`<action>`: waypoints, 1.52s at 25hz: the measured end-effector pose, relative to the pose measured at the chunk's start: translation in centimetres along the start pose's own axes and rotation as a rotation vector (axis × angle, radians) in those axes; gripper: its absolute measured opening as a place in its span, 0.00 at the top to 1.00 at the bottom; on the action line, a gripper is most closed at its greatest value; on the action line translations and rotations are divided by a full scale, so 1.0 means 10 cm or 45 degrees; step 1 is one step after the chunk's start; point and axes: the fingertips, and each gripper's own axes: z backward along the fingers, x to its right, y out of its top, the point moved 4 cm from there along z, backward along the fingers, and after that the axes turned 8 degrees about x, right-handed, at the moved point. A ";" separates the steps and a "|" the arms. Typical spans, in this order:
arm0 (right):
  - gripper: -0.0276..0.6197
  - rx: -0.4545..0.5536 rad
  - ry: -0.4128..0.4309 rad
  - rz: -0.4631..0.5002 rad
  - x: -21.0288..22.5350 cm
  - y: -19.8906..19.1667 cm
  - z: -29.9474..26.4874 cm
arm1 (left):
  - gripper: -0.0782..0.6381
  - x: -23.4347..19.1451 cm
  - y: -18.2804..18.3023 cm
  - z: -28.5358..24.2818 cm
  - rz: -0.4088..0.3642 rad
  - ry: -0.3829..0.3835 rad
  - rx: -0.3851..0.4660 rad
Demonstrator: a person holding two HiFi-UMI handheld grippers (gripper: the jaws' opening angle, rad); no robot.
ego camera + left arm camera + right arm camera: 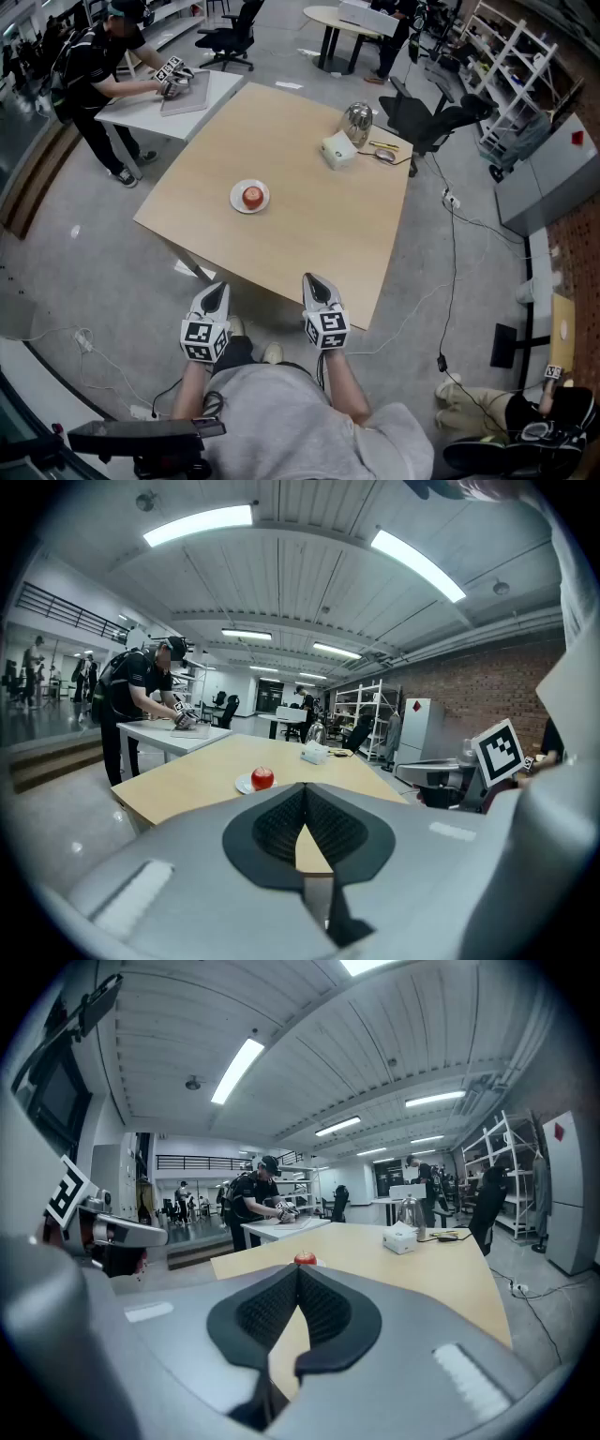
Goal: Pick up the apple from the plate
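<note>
Ahead, apple (252,196) on plate (236,200), well beyond left claw (218,289) and right claw (314,280).

Right gripper view: tongs (298,1271) hide apple (305,1259) btm & most of plate (318,1263).

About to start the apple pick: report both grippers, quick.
Left gripper: closed, holding nothing.
Right gripper: closed, holding nothing.

No readable text, label or number anywhere.
</note>
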 end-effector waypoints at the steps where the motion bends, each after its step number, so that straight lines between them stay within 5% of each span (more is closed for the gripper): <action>1: 0.95 -0.001 0.001 0.000 0.01 0.00 0.00 | 0.86 0.01 0.00 0.00 0.000 -0.001 -0.001; 38: 0.95 -0.049 -0.030 0.000 0.49 -0.05 -0.27 | 0.86 0.02 -0.09 -0.61 0.040 -0.020 -0.044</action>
